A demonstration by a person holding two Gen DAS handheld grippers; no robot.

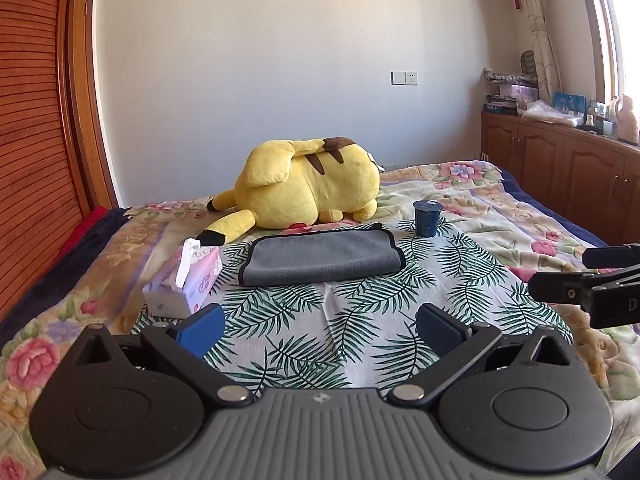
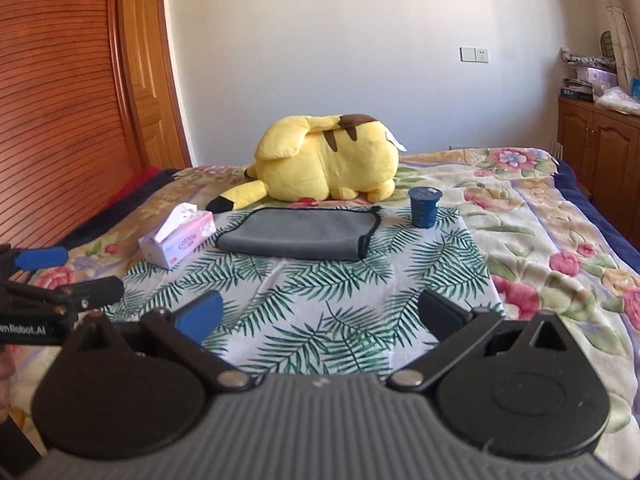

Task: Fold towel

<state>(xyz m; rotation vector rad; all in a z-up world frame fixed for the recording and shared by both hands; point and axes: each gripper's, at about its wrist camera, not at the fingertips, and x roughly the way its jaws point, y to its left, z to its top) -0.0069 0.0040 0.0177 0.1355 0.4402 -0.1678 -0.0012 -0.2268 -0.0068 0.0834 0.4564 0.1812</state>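
Observation:
A grey towel (image 1: 322,256) with a black hem lies folded on the leaf-print cloth (image 1: 320,320) on the bed; it also shows in the right wrist view (image 2: 300,234). My left gripper (image 1: 320,330) is open and empty, well short of the towel's near edge. My right gripper (image 2: 320,316) is open and empty too, also short of the towel. Each gripper shows at the edge of the other's view: the right gripper (image 1: 588,276) at the right, the left gripper (image 2: 60,276) at the left.
A yellow plush toy (image 1: 312,184) lies just behind the towel. A pink tissue box (image 1: 188,280) stands left of the towel, a dark blue cup (image 1: 427,218) to its right. A wooden wardrobe (image 1: 40,120) is at the left, cabinets (image 1: 560,168) at the right.

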